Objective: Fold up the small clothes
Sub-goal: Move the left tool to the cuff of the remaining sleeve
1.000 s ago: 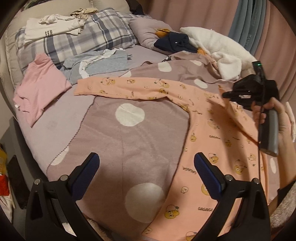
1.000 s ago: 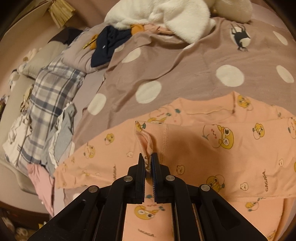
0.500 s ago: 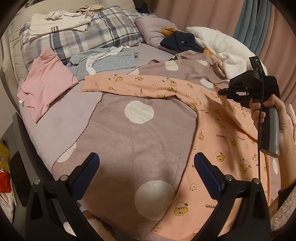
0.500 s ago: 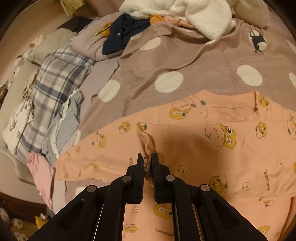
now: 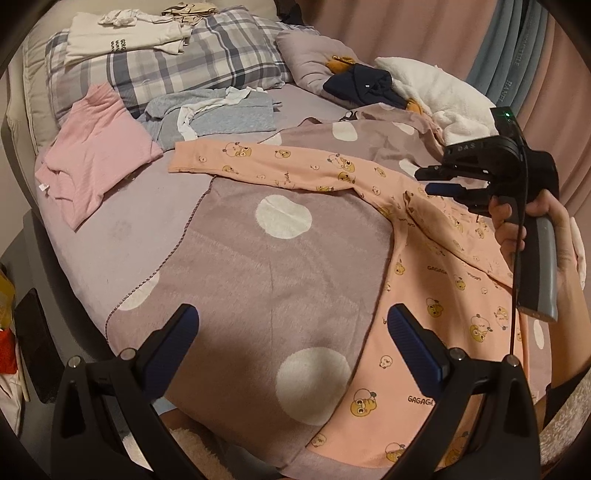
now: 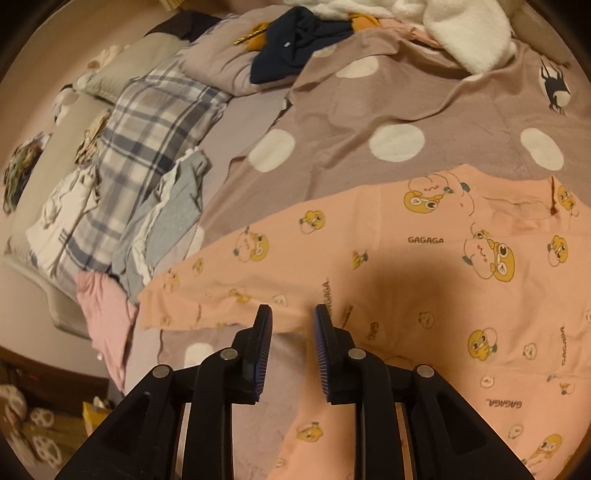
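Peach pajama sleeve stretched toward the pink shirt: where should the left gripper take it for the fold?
Grip the cuff end of the peach pajama top. It lies flat and free on the bed; approach from above with the open left gripper, jaws across the narrow cuff.

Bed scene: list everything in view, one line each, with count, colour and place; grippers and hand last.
Romper: one, peach with bear print, spread on blanket, sleeve reaching left.
Blanket: one, mauve with white dots, over the bed.
Pink top: one, pink, left on the sheet.
Grey clothes: one loose pile, grey and white, below the plaid pillow.
Plaid pillow: one, grey-white checks, at the head.
White shirt: one, white, on the plaid pillow.
Navy garment: one, dark blue, on a mauve pillow.
Fleece: one, white, far right.
Curtains: pink and grey-blue, behind the bed.
Left gripper: open, above blanket.
Right gripper: open, above romper.
Right hand: holds gripper handle.
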The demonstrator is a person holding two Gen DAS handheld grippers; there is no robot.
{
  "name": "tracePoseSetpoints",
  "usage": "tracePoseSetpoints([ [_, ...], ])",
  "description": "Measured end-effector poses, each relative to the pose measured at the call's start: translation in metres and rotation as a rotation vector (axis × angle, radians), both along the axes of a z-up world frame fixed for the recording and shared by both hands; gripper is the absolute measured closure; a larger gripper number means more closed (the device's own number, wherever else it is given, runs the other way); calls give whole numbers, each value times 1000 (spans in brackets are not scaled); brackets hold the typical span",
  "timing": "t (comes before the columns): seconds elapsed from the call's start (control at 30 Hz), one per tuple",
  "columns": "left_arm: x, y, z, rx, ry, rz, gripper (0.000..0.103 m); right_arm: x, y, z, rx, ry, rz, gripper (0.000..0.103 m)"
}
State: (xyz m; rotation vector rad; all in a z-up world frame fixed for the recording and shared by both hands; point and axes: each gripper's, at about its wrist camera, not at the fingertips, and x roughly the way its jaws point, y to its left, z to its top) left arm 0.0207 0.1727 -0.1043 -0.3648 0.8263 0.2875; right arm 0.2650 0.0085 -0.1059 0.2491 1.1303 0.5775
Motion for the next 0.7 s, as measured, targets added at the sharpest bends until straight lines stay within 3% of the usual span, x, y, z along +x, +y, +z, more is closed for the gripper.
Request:
tracePoseSetpoints([
  [0.1, -4, 3, 3, 12, -16, 15, 1, -7, -3, 4, -4, -9, 4, 74],
  [0.17, -6, 8, 5, -6, -29, 15, 1, -15, -9, 7, -9, -16, 1, 53],
  [0.3, -2, 22, 8, -44, -66, 17, 1, -41, -27, 14, 0, -68, 16, 41],
  [0.37, 4, 30, 10, -35, -84, 15, 1, -57, -37, 17, -19, -111, 13, 26],
  [0.43, 14, 41, 12, -19, -102, 4, 1, -73, -50, 20, -36, -160, -4, 21],
  [0.53, 30, 66, 15, -33, -130, 2, 1, -102, -77, 22, -23, -219, -25, 21],
  [0.7, 66, 126, 8, -243, -147, 30, 1, -136, -114, 19, -41, -262, -106, 21],
])
